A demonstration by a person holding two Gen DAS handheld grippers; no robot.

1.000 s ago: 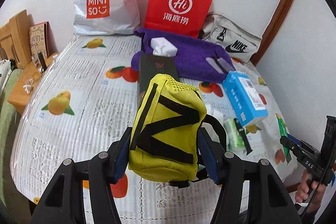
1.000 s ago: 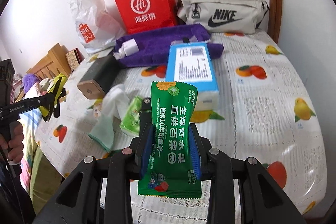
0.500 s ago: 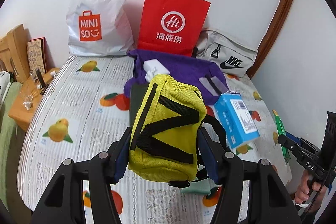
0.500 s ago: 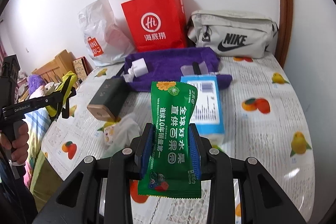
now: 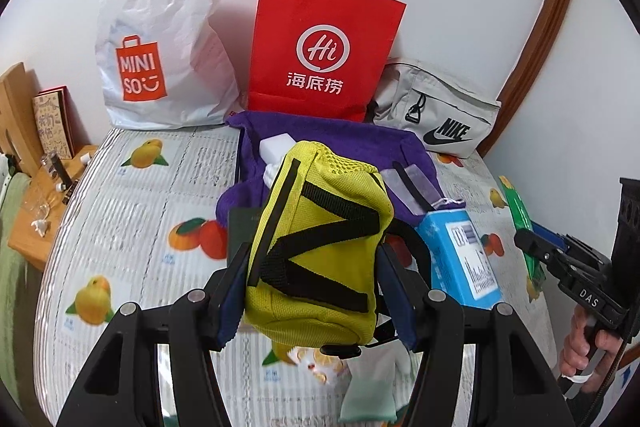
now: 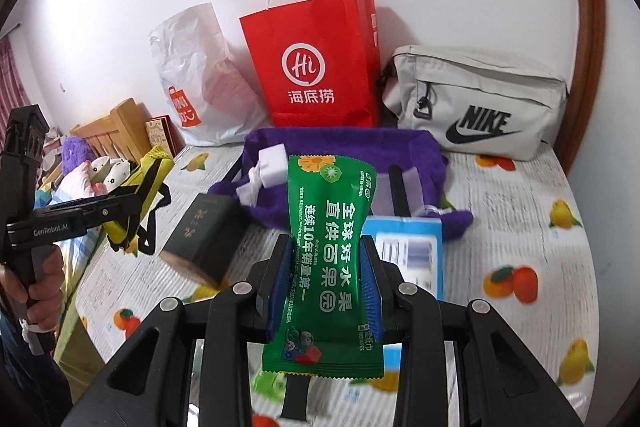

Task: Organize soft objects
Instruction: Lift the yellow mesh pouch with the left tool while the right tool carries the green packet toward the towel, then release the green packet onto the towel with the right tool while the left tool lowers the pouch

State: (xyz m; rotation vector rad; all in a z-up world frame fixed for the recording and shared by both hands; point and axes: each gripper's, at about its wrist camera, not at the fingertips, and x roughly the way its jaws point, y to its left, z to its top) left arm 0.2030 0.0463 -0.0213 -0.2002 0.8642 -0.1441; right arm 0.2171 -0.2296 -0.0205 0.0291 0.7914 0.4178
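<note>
My left gripper (image 5: pixel 316 291) is shut on a yellow mesh pouch (image 5: pixel 320 247) with black straps and holds it above the table. My right gripper (image 6: pixel 326 287) is shut on a green wet-wipes pack (image 6: pixel 328 267), also held in the air. Each gripper shows in the other's view: the left one with the pouch (image 6: pixel 132 203) at the left, the right one with the green pack (image 5: pixel 524 223) at the right. A purple towel (image 5: pixel 348 147) lies at the back middle with a white charger (image 6: pixel 272 165) on it.
A fruit-print cloth covers the table (image 5: pixel 132 211). At the wall stand a white Miniso bag (image 5: pixel 160 39), a red paper bag (image 5: pixel 324 51) and a grey Nike bag (image 6: pixel 480 103). A blue box (image 5: pixel 460 259), a dark green box (image 6: pixel 200 235) and a pale cloth (image 5: pixel 372 395) lie nearer.
Both grippers have risen and drawn back from the table with their loads still held. The table items sit lower and farther in both views.
</note>
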